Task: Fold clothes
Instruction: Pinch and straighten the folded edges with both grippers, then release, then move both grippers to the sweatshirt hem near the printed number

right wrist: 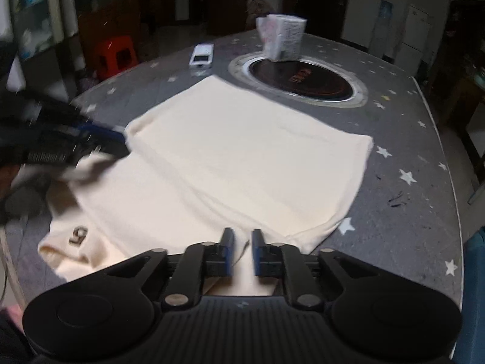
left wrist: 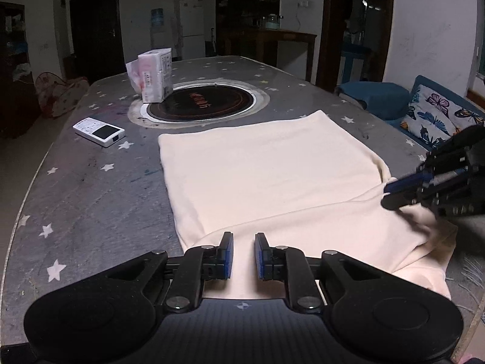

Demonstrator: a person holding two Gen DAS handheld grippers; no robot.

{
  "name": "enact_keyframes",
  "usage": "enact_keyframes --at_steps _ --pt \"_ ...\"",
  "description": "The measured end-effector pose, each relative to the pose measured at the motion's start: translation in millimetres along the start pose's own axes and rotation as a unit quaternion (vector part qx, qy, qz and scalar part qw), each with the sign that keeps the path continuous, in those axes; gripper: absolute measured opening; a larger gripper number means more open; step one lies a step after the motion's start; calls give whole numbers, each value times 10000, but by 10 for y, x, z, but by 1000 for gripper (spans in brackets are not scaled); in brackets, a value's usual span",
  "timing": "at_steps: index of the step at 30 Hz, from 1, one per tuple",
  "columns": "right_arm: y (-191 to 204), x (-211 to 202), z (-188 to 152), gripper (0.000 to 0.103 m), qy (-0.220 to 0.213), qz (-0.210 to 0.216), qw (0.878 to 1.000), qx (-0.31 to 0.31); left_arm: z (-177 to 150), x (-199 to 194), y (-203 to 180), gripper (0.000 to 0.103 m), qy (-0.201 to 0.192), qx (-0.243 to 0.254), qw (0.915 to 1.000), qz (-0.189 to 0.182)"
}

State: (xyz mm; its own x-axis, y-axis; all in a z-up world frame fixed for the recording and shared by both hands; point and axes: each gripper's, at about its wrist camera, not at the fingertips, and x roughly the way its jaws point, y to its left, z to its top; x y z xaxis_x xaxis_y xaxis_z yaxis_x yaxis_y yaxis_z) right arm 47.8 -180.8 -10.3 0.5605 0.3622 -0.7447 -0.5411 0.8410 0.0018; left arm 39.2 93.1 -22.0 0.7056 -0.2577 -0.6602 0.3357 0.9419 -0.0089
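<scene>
Two hand-held grippers work over one cream garment (left wrist: 272, 182) spread flat on a grey, star-dotted table (left wrist: 91, 197), its far part folded into a neat rectangle and its near part lying looser toward the table's front edge. At far left on the table sits a white handheld device (left wrist: 99, 131), with a white packet (left wrist: 156, 75) beyond it standing at the rim of a round black inset hob (left wrist: 201, 101). The left gripper (left wrist: 244, 254) hovers low over the near-left fold of the cloth, its blue-padded fingers (left wrist: 228, 254) parted with bare cream fabric showing in the gap; nothing is pinched between them. Seen from the right wrist camera, this same tool enters blurred from the left, its tips at the garment's edge. The right gripper (right wrist: 242, 251) comes in from the table's right side, level with the surface and pointing across the garment; its own camera shows its fingers (right wrist: 228, 251) apart above the cloth's near hem, a loose thread lying between them. A dark numeral 6 (right wrist: 78, 235) marks a rumpled corner of the garment at lower left of that view. Beyond the table's right edge stands a blue sofa with a butterfly-print cushion (left wrist: 436, 115).
</scene>
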Motion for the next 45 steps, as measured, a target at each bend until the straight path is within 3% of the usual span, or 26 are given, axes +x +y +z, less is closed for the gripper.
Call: enact_keyframes --at_steps 3,7,10,19,26,37,45 --pt "-1 5 29 13 -47 28 10000 -34 11 -17 -10 19 -14 -54 10000 -1" --pt "87 125 28 14 91 106 9994 -308 45 -20 -71 32 -84 23 10000 -19" --pt "66 187 39 16 111 37 9995 -279 54 34 -62 32 -14 4 10000 16" --pt "317 -152 12 19 -146 269 9967 -751 54 21 -126 43 20 -2 10000 70" --pt "420 -88 -229 20 185 263 9946 -988 32 -44 -155 53 23 45 9997 241" --pt "340 -234 -321 24 91 183 9977 -640 -150 -314 -234 56 -38 93 9990 444" --pt "402 -299 -437 26 53 71 9979 -634 -343 -574 -425 57 -46 284 9991 309"
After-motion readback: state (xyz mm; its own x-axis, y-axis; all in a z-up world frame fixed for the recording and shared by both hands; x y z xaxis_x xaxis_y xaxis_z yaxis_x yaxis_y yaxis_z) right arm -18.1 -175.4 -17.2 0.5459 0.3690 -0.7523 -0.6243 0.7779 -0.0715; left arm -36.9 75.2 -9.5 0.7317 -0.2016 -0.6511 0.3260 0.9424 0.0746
